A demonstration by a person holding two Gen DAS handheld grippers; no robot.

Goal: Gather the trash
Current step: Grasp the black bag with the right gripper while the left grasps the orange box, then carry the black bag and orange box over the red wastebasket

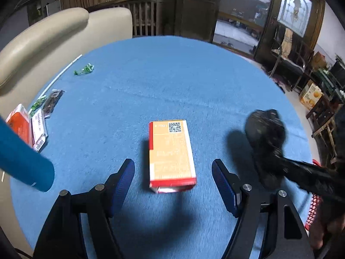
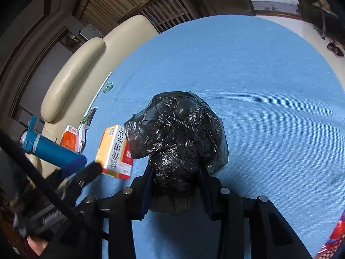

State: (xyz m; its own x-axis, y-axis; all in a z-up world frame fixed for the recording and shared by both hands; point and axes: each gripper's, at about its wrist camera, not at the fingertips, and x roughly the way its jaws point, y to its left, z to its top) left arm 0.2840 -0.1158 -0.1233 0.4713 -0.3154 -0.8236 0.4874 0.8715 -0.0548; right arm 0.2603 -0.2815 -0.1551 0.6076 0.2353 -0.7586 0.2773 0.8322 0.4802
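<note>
An orange and red carton [image 1: 171, 154] lies on the blue round table [image 1: 172, 75]. My left gripper [image 1: 173, 170] is open, its fingers on either side of the carton's near end, apart from it. My right gripper [image 2: 175, 178] is shut on a black plastic trash bag [image 2: 179, 131], held just above the table to the right of the carton [image 2: 115, 151]. The bag also shows in the left wrist view [image 1: 266, 133]. Green wrappers [image 1: 84, 70], a dark wrapper [image 1: 52, 101] and small boxes [image 1: 28, 127] lie at the table's left edge.
A blue bottle [image 1: 23, 161] juts in at the left, also in the right wrist view [image 2: 54, 153]. A cream sofa [image 1: 43, 41] stands behind the table's left side. A white straw [image 1: 61, 75] lies along the edge. A red basket [image 1: 313, 205] sits low right.
</note>
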